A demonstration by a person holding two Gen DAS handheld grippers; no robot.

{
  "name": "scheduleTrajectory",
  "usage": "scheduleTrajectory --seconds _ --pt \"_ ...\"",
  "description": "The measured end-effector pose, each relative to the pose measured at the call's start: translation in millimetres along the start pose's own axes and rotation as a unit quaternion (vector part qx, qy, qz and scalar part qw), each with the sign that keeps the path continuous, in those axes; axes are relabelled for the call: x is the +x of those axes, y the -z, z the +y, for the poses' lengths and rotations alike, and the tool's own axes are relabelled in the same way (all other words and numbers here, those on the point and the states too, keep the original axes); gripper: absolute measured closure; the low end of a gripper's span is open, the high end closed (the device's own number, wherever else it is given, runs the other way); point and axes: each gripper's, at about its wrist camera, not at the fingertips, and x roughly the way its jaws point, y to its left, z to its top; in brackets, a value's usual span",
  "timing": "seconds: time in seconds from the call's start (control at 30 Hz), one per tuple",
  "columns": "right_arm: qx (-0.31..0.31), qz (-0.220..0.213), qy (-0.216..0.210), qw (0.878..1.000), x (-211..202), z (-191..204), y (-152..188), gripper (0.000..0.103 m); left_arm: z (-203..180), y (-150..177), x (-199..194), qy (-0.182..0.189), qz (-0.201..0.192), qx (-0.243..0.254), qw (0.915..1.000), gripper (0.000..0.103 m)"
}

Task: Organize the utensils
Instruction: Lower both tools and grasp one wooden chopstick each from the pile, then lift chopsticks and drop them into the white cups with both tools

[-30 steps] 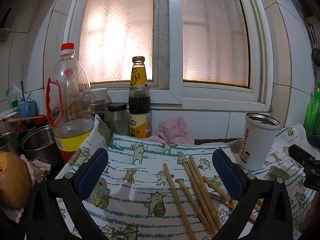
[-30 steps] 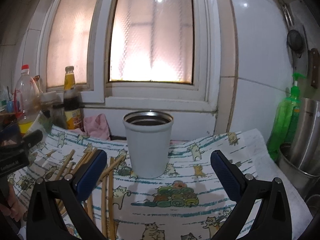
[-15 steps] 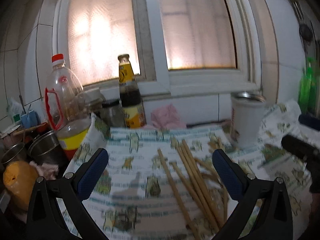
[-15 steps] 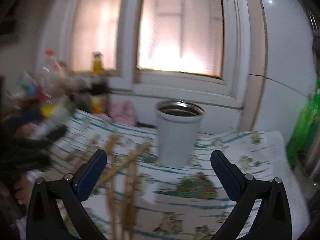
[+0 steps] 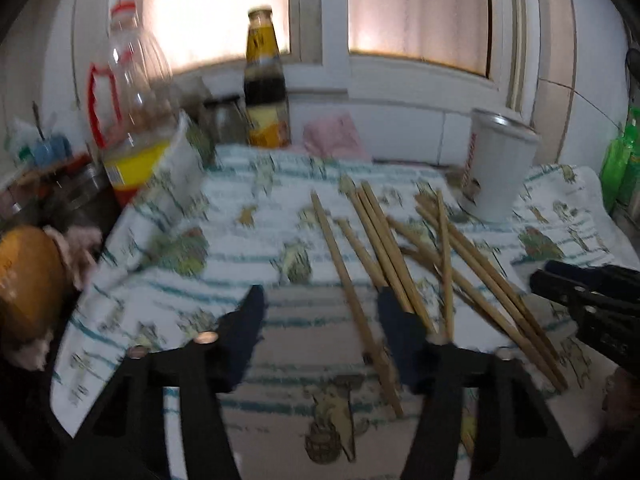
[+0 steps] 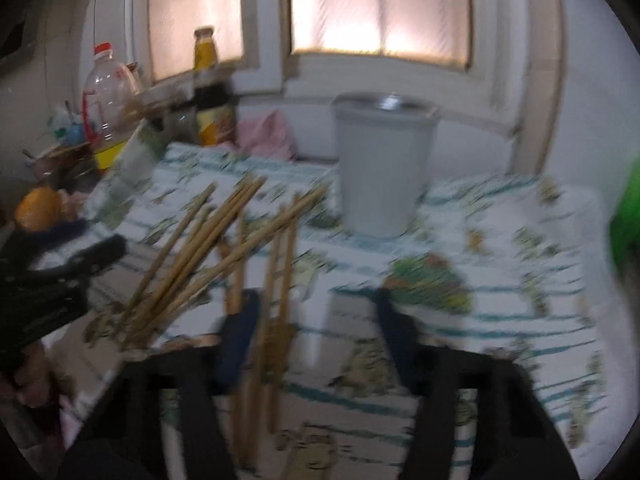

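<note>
Both grippers hang released over a cat-print cloth (image 5: 248, 240). Left wrist view: the left gripper (image 5: 320, 312), jaws parted but narrower than a second ago, straddles one of the bamboo chopsticks (image 5: 384, 248), which lie loose and crossed, pale tan, beside a white cup (image 5: 496, 168). A dark sauce bottle (image 5: 266, 80) and oil bottle (image 5: 132, 92) stand behind. Right wrist view, blurred: the right gripper (image 6: 316, 320), also less spread than before, has dropped toward the chopsticks (image 6: 224, 236), its left finger among them; the cup (image 6: 384, 164) stands upright beyond.
</note>
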Motion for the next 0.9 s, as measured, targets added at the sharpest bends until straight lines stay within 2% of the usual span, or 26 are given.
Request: scheduleTrajectory --seconds 0.03,0.07,0.13,0.23,0.33,0.4,0.53,0.57,0.6,0.67,0.7,0.8,0.9 --pt "0.003 0.009 -0.008 1.000 2.6 1.3 1.1 0.081 -0.6 3.5 1.0 0.009 0.012 -0.001 0.9999 0.055" --pt "0.003 0.020 -0.012 1.000 5.0 2.7 3.0 0.082 -1.7 7.3 1.6 0.014 0.022 0.002 0.9996 0.057" --pt "-0.007 0.025 -0.007 1.000 4.0 8.2 9.0 0.089 -5.8 13.3 2.6 0.013 0.032 0.009 0.9993 0.061" --pt "-0.003 0.040 -0.022 0.999 3.5 10.3 16.0 0.091 -6.9 19.0 10.5 0.006 0.044 0.010 0.9989 0.063" --pt "-0.003 0.055 -0.035 0.998 9.3 11.0 18.5 0.091 -2.3 16.1 12.4 0.021 0.048 -0.009 0.9986 0.063" --pt "-0.004 0.059 -0.022 0.998 10.6 12.1 18.0 0.092 -0.9 13.6 19.7 0.034 0.060 -0.016 0.9975 0.061" --pt "-0.021 0.071 -0.005 0.997 18.4 19.0 11.0 0.092 -9.3 10.4 25.3 0.010 0.057 0.004 0.9983 0.061" --pt "-0.036 0.071 0.001 0.997 19.5 22.9 10.2 0.092 -10.1 9.8 25.8 0.010 0.057 0.003 0.9983 0.064" --pt "-0.044 0.069 0.007 0.997 20.2 25.7 9.8 0.098 -10.3 9.1 26.1 0.012 0.058 0.001 0.9983 0.073" --pt "-0.037 0.061 0.003 0.997 18.7 24.0 11.1 0.098 -11.4 8.1 23.8 0.027 0.062 0.008 0.9977 0.097" --pt "-0.033 0.053 0.000 0.998 15.9 21.8 11.7 0.098 -11.2 7.7 22.2 0.031 0.063 0.008 0.9975 0.098" --pt "-0.010 0.008 -0.011 1.000 -4.2 15.1 8.4 0.098 -9.7 1.9 4.8 0.034 0.018 0.007 0.9992 0.098" --pt "-0.004 -0.059 -0.016 0.998 -37.4 10.5 0.1 0.098 -5.9 -10.7 -24.9 0.033 -0.052 -0.001 0.9981 0.098"
